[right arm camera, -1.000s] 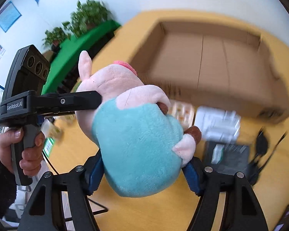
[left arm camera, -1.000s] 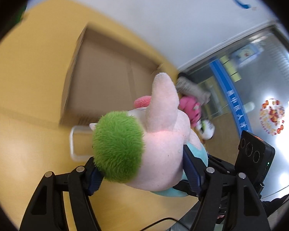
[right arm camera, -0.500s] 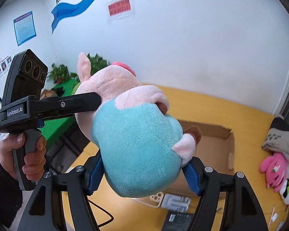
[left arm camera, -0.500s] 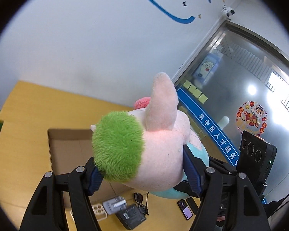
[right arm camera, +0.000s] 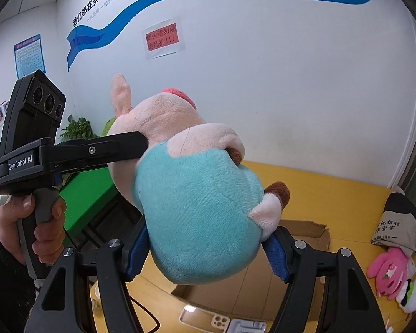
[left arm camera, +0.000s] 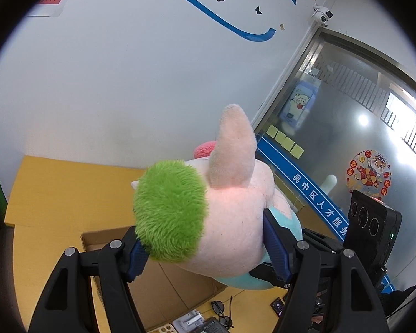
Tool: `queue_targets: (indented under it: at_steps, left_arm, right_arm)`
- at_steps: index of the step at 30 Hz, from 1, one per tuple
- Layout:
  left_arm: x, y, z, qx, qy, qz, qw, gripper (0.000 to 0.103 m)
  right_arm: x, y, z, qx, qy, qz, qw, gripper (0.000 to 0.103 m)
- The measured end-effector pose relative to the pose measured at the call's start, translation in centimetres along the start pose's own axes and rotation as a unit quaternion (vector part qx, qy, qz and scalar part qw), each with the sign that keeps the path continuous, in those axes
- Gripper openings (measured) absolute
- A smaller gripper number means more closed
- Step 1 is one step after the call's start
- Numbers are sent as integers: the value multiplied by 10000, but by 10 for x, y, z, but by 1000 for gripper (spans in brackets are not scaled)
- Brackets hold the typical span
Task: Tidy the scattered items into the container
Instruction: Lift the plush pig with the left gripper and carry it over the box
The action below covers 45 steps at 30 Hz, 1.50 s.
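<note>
Left wrist view puts the plush pig (left arm camera: 230,222) right in front of the lens: the left claw (left arm camera: 205,252) pinches its pink head, one blue pad against the green tuft (left arm camera: 169,211) and the other behind the cheek. From the right wrist view, the right claw (right arm camera: 205,252) pinches the teal body (right arm camera: 197,222) of the same toy, pads pressed into the fabric on both sides, with the left claw's black finger crossing in from the left at the neck. So the pig hangs in the air between both claws, raised well above the yellow surface (left arm camera: 63,191).

Below and beyond it lies the open cardboard box (left arm camera: 163,285), flaps up, with its floor showing bare in the part that is visible. On the surface just in front of the box are small things: sunglasses (left arm camera: 222,310), a phone (left arm camera: 277,305) and a white tray-like piece (right arm camera: 224,322). Off to the right sit a pink plush (right arm camera: 388,269) and a dark folded bag (right arm camera: 399,227).

To do this step well, I would bring both claws down together over the box opening, keeping them level so the soft body does not twist or stretch. Release only once the toy is below the flaps, since it could catch an edge and tumble out. Opening both claws at about the same time should let it settle flat.
</note>
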<state>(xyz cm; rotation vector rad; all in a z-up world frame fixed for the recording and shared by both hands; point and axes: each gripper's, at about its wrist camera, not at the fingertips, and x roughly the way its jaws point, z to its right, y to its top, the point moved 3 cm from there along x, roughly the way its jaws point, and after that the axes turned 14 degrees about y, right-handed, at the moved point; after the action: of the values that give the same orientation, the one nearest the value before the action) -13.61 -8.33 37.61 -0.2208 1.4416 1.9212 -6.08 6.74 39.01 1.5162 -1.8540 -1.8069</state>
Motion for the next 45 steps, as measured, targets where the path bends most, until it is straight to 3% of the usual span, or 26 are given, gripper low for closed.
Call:
queue_targets:
  at_steps: [9, 19, 25, 37, 45]
  left_arm:
    - [49, 12, -27, -10, -69, -272, 9996, 71]
    - [114, -13, -78, -295, 36, -803, 9963, 71]
    - [168, -42, -103, -382, 251, -1310, 9903, 71]
    - [252, -102, -143, -699, 205, -2073, 9756, 71]
    - [295, -155, -169, -723, 317, -2749, 9582, 71]
  right_arm:
    - [36, 10, 35, 285, -101, -125, 9995, 76]
    - [91, -20, 80, 691, -3, -555, 9961, 76]
    - [136, -55, 116, 1104, 106, -906, 9897, 76]
    - [201, -127, 171, 1650, 121, -1535, 9742, 76]
    - [242, -191, 188, 2227, 196, -1818, 9576, 76]
